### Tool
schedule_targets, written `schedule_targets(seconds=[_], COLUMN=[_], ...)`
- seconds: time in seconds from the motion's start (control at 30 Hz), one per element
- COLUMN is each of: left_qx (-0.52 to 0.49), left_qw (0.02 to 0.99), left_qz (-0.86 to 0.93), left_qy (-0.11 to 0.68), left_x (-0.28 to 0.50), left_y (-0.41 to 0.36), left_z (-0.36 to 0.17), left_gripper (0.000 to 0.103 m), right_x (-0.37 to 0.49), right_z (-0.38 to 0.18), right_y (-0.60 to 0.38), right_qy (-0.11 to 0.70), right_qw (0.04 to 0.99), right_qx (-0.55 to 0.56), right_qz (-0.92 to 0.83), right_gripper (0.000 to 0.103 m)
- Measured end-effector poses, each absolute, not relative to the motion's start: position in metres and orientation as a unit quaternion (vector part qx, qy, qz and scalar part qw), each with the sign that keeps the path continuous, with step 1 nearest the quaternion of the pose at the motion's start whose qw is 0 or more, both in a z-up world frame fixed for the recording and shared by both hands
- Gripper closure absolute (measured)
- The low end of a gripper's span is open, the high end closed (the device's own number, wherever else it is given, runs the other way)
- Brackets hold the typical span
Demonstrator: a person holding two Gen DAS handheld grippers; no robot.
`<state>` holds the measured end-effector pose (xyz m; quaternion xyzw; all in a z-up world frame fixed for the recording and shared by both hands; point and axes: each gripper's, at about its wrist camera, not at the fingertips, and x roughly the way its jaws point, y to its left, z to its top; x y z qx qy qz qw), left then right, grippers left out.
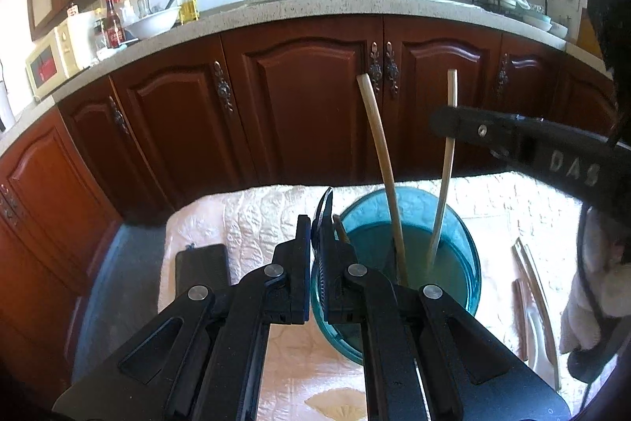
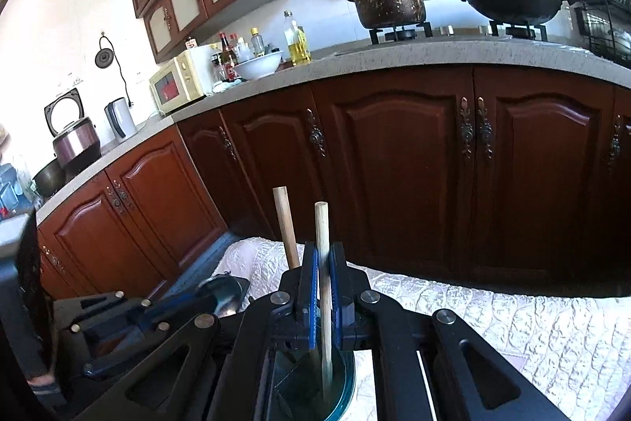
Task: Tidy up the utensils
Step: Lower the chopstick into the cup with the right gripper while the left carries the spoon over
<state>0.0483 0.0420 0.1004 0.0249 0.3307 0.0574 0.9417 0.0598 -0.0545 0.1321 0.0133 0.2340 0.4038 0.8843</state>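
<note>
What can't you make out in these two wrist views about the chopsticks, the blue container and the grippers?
- Lower end of the right chopstick: right wrist view, hidden behind the right gripper.
- Base of the blue container: left wrist view, covered by the left gripper.
- What the left gripper pinches: a dark thin piece, not identifiable.
- Utensils on the cloth: left wrist view, overexposed near the edge.

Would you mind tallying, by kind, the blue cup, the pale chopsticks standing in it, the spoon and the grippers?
blue cup: 1
pale chopsticks: 2, one free, one clamped by the right gripper
dark spoon: 1, apparently held in the left gripper
grippers: 2
Total: 6
</note>
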Motion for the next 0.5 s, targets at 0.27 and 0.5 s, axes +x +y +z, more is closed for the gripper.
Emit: schedule_targets(seconds=[0.27,0.5], left_qx=[0.007,-0.019], left_qw=[0.93,0.928], left_qz=[0.061,0.068], left_qy=[0.362,0.365], left_x=[0.051,0.05], left_y=[0.046,0.053], left_z=[0.086,0.09], left_gripper=[0.099,0.089], right_x=[0.064,0.06], right_z=[0.129,0.128], right_y=[-0.057,-0.075], right_qy=[0.267,0.274], right_qw=[0.875,0.876], right_qx=[0.012,0.022], right_qz=[0.404,0.396], right_gripper=[0.078,0.076])
